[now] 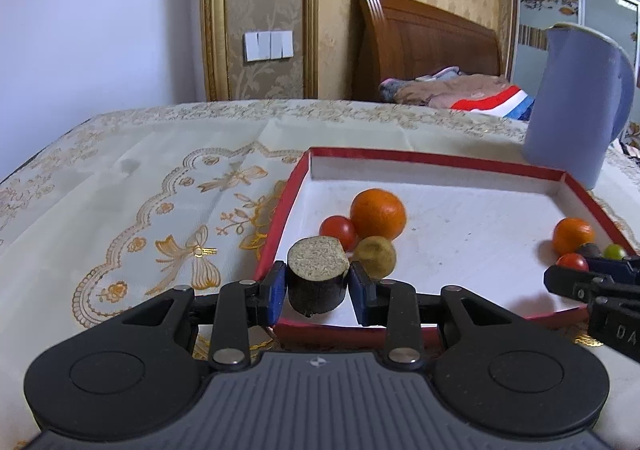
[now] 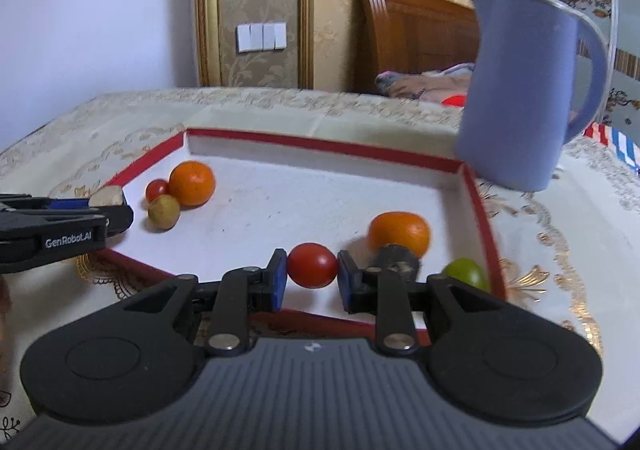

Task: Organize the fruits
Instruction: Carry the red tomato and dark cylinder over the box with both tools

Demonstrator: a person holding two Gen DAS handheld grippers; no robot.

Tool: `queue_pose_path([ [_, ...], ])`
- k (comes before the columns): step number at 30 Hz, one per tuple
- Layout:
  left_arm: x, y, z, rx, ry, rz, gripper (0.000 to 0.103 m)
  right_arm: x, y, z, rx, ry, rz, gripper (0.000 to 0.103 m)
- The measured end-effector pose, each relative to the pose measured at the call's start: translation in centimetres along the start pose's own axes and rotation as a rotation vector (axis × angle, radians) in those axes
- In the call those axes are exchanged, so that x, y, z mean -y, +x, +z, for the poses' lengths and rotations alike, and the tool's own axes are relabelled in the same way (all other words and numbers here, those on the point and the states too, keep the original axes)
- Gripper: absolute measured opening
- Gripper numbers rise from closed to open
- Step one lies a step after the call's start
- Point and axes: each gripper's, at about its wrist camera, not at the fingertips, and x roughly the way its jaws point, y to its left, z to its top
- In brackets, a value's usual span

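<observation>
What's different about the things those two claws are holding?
The left gripper clamps a dark stubby cylinder piece with a flat, pale, grainy cut top; the right gripper clamps a cherry tomato that is smooth, glossy, red and rounded all over. In each gripper's own view, the cylinder fills a wider gap than the tomato. Both are gripped from the sides over the red-edged tray.

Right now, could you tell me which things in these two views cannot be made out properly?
- Dark fruit, right wrist view: mostly behind a finger of the right gripper.
- Blue jug, left wrist view: handle cut off by the edge; inside hidden.
- Left gripper: the stub hides the tray's floor.
</observation>
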Motion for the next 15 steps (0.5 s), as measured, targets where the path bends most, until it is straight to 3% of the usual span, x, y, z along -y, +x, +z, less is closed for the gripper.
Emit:
queue_pose_path([
  [15, 0.7, 1.7, 0.4, 0.009, 0.017, 0.037, 0.033, 0.2, 2.9, 1.0, -0.023, -0.002, -0.080, 0.025],
])
